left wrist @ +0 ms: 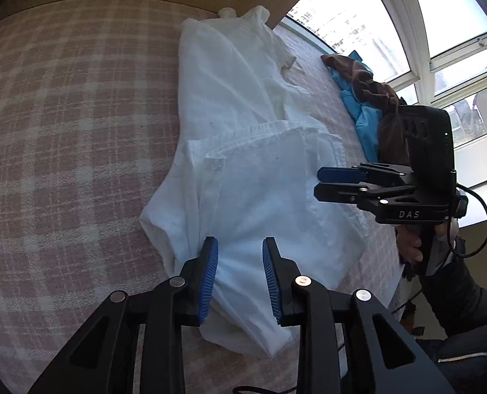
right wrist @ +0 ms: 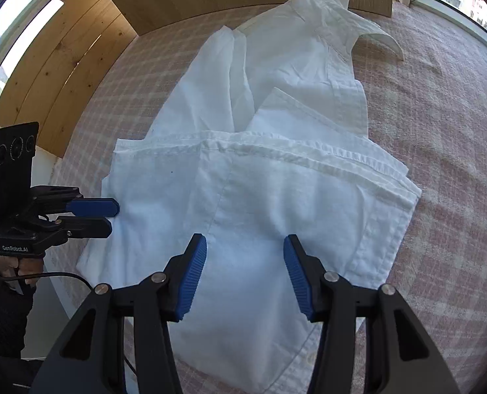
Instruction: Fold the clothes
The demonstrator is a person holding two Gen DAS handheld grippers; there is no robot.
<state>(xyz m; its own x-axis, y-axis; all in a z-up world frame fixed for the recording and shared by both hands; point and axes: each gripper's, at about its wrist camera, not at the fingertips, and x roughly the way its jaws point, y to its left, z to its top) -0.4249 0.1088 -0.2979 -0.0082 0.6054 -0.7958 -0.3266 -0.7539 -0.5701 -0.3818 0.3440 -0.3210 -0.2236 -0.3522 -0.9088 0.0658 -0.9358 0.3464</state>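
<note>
Shirt (right wrist: 269,177) on the bedspread (left wrist: 63,115), clothes heap (left wrist: 368,98) beside it toward the window (left wrist: 440,32).

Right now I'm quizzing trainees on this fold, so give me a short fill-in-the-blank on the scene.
1. The shirt on the checked cover is ____ in colour.
2. Both the left gripper and the right gripper have their jaws ____, holding nothing.
3. In the left wrist view, a blue garment lies under a ____ one, beside the window.
4. The pads on the fingers are ____.

Missing words: white; open; brown; blue
</note>
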